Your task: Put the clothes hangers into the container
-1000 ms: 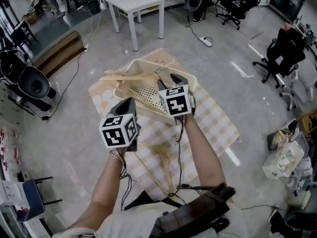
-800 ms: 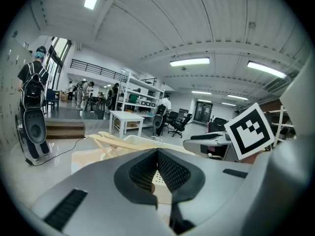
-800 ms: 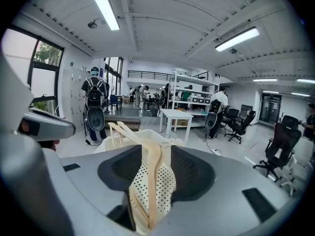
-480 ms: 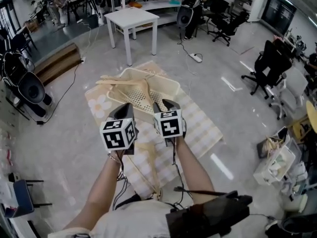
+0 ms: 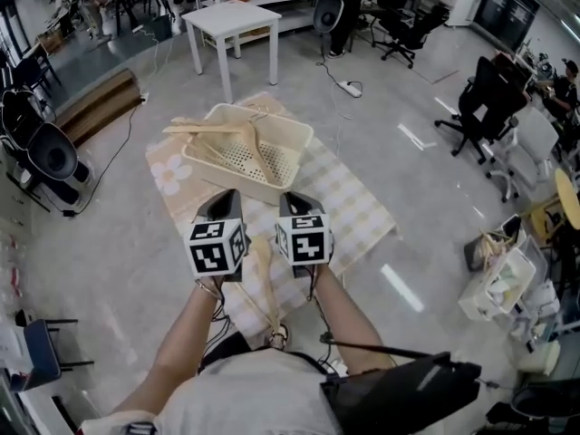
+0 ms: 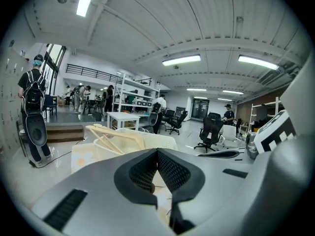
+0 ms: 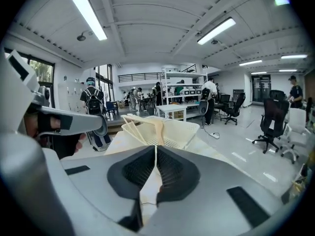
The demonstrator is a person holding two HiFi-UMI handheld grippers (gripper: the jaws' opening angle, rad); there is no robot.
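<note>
A cream perforated basket (image 5: 294, 139) sits on a checked mat (image 5: 353, 207), with several pale wooden hangers (image 5: 222, 134) leaning in it and over its left rim. One more hanger (image 5: 261, 265) lies on the mat between my two grippers. My left gripper (image 5: 225, 199) and right gripper (image 5: 294, 201) hang side by side short of the basket. The left gripper (image 6: 157, 151) has its jaws together and empty. The right gripper (image 7: 155, 149) has just been closing and now stands shut with nothing between the jaws. Both gripper views look at the basket (image 6: 147, 140) (image 7: 182, 129).
A white table (image 5: 231, 16) stands beyond the basket. Office chairs (image 5: 489, 107) are at the right, a round black speaker (image 5: 50, 157) and a wooden platform (image 5: 100, 107) at the left. A white crate (image 5: 503, 284) sits on the floor at the right.
Both grippers have drawn back from the basket towards me. The right one was over the basket's near rim and is now above the mat.
</note>
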